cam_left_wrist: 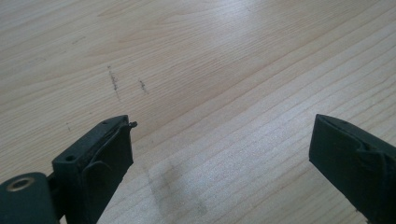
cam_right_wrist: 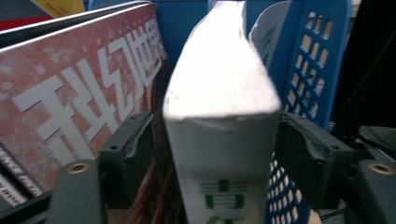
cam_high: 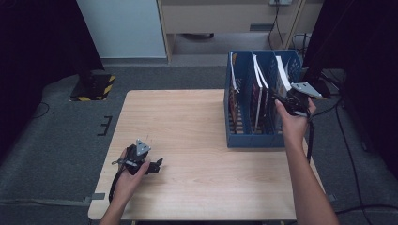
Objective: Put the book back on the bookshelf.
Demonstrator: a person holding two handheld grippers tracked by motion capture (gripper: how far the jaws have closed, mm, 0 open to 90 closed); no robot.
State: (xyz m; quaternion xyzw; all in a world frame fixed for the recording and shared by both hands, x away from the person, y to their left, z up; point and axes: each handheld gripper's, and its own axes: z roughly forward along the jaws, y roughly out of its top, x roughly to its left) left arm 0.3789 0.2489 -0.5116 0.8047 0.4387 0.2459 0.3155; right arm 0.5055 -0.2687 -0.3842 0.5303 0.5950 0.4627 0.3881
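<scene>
My right gripper (cam_right_wrist: 212, 163) straddles the white book (cam_right_wrist: 219, 140) in the rack (cam_high: 248, 138) at the table's right edge — jaws open, gaps both sides. Shelving looks done; withdrawing remains. My left gripper (cam_left_wrist: 219, 158) rests wide open and empty near the front-left corner.

Rack (cam_high: 253, 138) stood at the table's (cam_high: 187, 140) 2 o'clock; books (cam_high: 257, 93) upright inside; left gripper (cam_high: 157, 165) at 7 o'clock.
</scene>
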